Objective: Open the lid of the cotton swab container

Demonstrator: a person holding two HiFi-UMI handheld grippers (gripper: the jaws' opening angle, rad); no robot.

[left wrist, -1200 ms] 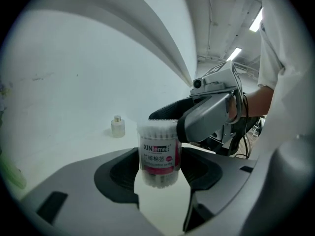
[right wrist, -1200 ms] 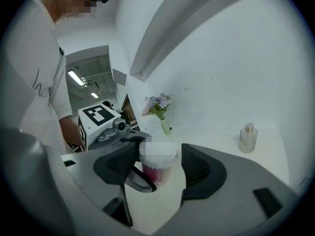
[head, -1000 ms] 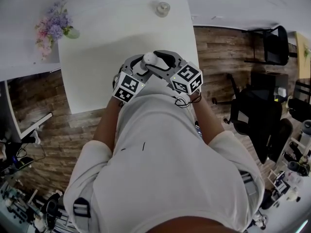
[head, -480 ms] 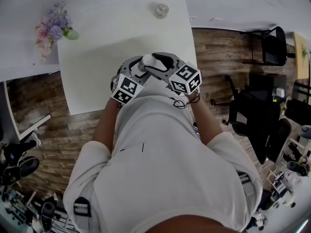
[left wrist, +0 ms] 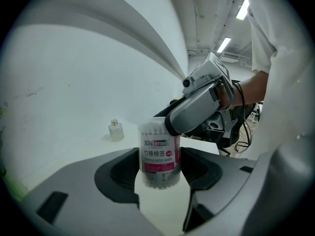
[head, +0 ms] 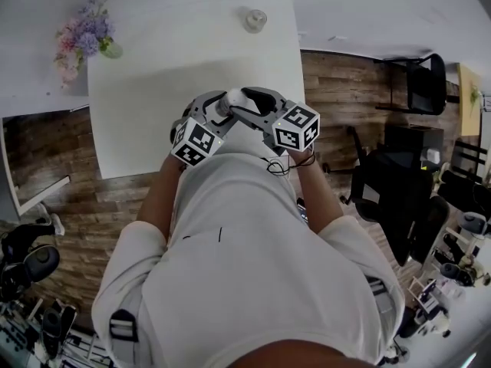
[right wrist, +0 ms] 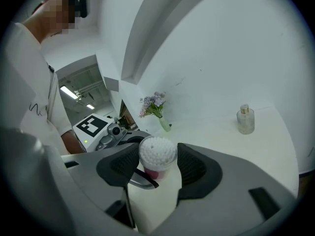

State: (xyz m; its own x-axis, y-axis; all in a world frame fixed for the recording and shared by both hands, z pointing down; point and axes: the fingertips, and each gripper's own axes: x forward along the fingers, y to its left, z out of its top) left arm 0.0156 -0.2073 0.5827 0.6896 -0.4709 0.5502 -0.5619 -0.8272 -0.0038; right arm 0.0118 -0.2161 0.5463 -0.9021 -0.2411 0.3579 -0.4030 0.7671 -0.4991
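Cotton swab container [left wrist: 159,154] is at lower centre of the left gripper view, over the table [head: 146,90] near its edge. Left gripper [left wrist: 160,173] clamps the body, jaws wide. Right gripper [right wrist: 157,165] clamps the lid [right wrist: 157,150]. Lid looks still on, so the step is pull-off. Next: hold the body firm and work the lid straight off.

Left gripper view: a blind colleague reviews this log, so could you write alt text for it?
A clear cotton swab container with a pink label is clamped between the dark fingers of the left gripper, while the right gripper grips its top. A small bottle stands behind on the white table.
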